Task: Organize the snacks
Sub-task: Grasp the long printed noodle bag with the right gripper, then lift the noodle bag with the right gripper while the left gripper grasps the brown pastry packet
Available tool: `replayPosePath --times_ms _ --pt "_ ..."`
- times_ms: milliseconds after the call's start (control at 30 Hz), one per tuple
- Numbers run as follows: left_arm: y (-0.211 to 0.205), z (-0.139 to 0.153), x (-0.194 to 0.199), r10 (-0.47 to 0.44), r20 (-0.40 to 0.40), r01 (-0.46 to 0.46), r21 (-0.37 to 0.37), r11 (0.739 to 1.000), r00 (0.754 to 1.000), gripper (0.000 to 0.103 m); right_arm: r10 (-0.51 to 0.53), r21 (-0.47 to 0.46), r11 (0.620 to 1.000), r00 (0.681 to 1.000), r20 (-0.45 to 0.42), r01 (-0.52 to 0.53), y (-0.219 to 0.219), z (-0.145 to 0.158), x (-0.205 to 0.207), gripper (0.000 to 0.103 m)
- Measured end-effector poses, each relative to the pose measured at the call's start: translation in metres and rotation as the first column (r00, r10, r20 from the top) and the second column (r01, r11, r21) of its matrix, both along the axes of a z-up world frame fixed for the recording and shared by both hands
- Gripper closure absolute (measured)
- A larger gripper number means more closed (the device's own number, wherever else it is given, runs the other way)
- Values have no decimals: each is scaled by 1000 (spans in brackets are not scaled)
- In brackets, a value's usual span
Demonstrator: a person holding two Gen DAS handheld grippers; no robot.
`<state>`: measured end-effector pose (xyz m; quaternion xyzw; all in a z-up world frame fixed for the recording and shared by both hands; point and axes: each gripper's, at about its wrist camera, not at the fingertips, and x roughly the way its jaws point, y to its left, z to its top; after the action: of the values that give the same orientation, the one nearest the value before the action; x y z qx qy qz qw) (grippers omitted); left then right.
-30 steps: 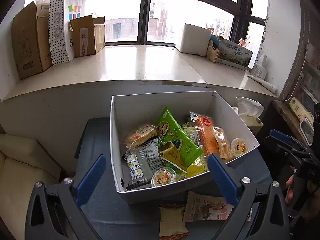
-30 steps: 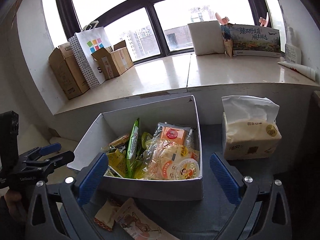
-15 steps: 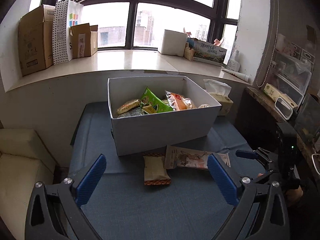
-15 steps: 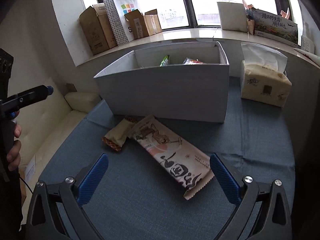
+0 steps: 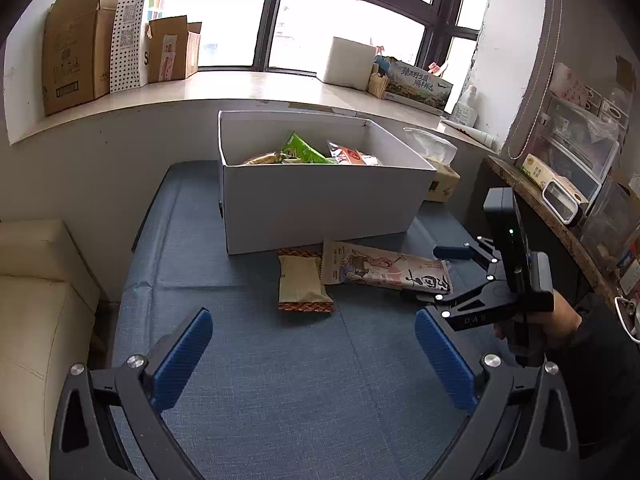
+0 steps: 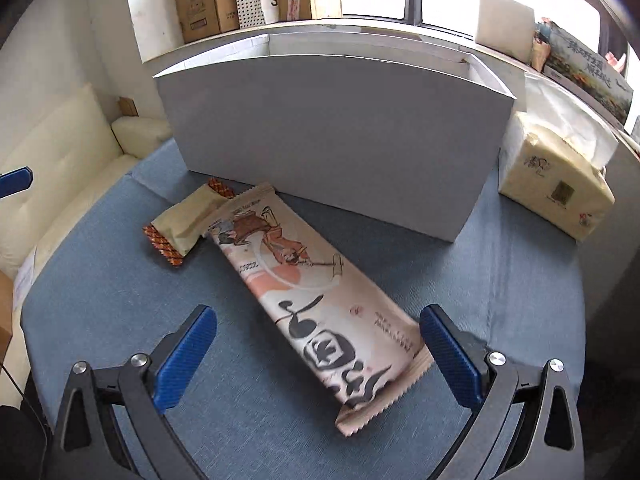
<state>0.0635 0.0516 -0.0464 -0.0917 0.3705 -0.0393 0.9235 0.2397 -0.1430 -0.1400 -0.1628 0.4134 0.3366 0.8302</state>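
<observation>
A white box [image 5: 320,200] holding several snack packs stands at the back of the blue cloth surface [image 5: 280,360]. In front of it lie a long pink-and-cream snack packet [image 6: 320,292] [image 5: 384,268] and a small tan packet with orange ends [image 6: 184,220] [image 5: 302,284]. My right gripper [image 6: 318,354] is open and low over the long packet, whose near end lies between its blue fingers [image 6: 446,356]. My left gripper [image 5: 316,360] is open over bare cloth, short of the tan packet. The right gripper [image 5: 440,276] shows in the left wrist view, held by a hand.
A tissue pack [image 6: 556,188] sits right of the box. A cream sofa cushion [image 5: 36,308] borders the surface on the left. Cardboard boxes [image 5: 76,40] and a dotted bag stand on the window sill. A cluttered shelf [image 5: 568,184] lines the right side.
Both grippers have pulled back from above the box and dropped low. The right one has closed in on the long packet, which now lies between its open fingers.
</observation>
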Motion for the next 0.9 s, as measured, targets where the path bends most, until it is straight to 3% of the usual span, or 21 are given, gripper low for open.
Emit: replayPosePath --times_ms 133,233,400,533,633,700,900 --pt "1 -7 1 0 -17 0 -2 1000 1000 0 89 -71 994 996 29 -86 19 -3 13 0" --pt "0 -9 0 1 -23 -1 2 1000 1000 0 138 -79 987 990 -3 -138 28 -10 20 0" --pt "1 -13 -2 -2 -30 3 18 1000 1000 0 110 -82 990 992 -65 -115 30 -24 29 1" --pt "5 -16 -1 1 -43 -1 -1 1000 999 0 101 -53 993 994 -40 -103 17 -17 25 32" --pt "3 -20 2 2 -52 -2 8 1000 999 0 110 -67 991 993 -46 -113 11 -17 15 42" --pt "0 -22 5 -4 -59 4 8 1000 998 0 88 -59 994 995 -54 -91 5 -16 6 44" --pt "-15 -36 27 -31 -106 35 40 999 994 0 -15 91 996 996 -89 23 -30 -7 -29 46"
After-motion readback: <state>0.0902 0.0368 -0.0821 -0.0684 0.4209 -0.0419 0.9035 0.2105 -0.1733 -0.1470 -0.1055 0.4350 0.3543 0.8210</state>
